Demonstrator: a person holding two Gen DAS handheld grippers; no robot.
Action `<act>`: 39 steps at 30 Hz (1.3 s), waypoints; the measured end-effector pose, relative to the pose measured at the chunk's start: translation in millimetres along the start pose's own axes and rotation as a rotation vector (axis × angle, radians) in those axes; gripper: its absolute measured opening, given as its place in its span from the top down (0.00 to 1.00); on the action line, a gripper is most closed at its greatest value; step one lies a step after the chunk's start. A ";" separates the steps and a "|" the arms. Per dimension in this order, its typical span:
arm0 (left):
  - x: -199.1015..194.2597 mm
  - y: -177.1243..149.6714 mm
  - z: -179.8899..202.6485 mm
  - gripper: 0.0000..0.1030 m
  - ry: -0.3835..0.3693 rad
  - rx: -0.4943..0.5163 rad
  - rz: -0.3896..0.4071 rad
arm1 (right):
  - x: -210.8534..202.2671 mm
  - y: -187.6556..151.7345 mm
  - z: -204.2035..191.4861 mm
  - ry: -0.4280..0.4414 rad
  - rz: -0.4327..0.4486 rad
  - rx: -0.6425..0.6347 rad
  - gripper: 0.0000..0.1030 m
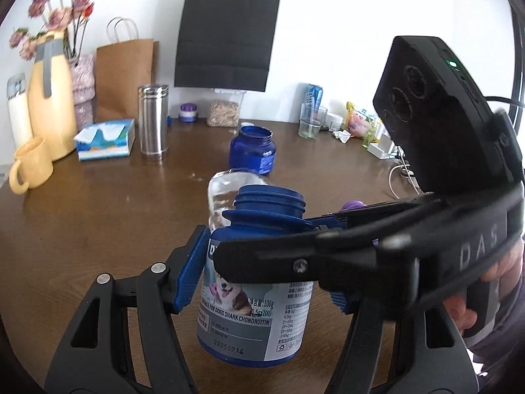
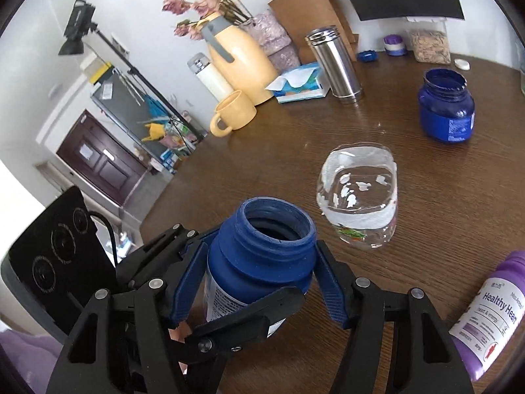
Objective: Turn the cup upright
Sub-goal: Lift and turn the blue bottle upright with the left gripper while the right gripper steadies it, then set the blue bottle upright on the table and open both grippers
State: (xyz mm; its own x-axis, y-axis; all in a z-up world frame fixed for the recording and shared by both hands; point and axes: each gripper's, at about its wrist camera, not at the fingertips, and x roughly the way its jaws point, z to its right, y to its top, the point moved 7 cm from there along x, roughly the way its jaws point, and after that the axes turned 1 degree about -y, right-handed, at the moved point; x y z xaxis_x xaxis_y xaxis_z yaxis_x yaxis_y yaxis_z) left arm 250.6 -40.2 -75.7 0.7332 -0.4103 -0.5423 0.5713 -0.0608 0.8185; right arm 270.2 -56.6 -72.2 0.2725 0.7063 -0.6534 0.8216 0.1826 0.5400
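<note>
I see both grippers, left and right, clamped on the upright blue jar; mouth open, inside seemingly empty; clear cup beyond.

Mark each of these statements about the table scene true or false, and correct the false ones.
1. The blue supplement jar with the dog label stands mouth up. True.
2. Only the left gripper holds it. False: the right gripper clamps it too.
3. The clear plastic cup lies beyond the jar, ungripped. True.
4. The yellow mug lies on its side. False: it stands upright.
5. The dark blue glass jar has a lid. False: it is open.
</note>
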 end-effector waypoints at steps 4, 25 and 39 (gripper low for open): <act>8.8 -11.2 -6.7 0.18 0.021 0.008 -0.071 | 1.7 -2.6 -1.8 -0.142 0.036 -0.098 0.34; 12.9 -63.9 -72.7 0.40 0.180 -0.090 -0.126 | 73.5 -6.0 -49.6 -0.301 0.096 -0.538 0.34; 19.0 -61.4 -106.9 0.42 0.252 -0.214 -0.126 | 69.7 3.4 -34.4 -0.182 0.103 -0.347 0.34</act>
State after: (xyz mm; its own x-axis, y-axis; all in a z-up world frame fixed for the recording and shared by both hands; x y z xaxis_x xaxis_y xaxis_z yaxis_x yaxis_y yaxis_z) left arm 268.9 53.0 -156.6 0.7045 -0.1727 -0.6883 0.7081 0.1059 0.6982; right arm 274.8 16.8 -97.6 0.4547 0.6059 -0.6528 0.5757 0.3593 0.7345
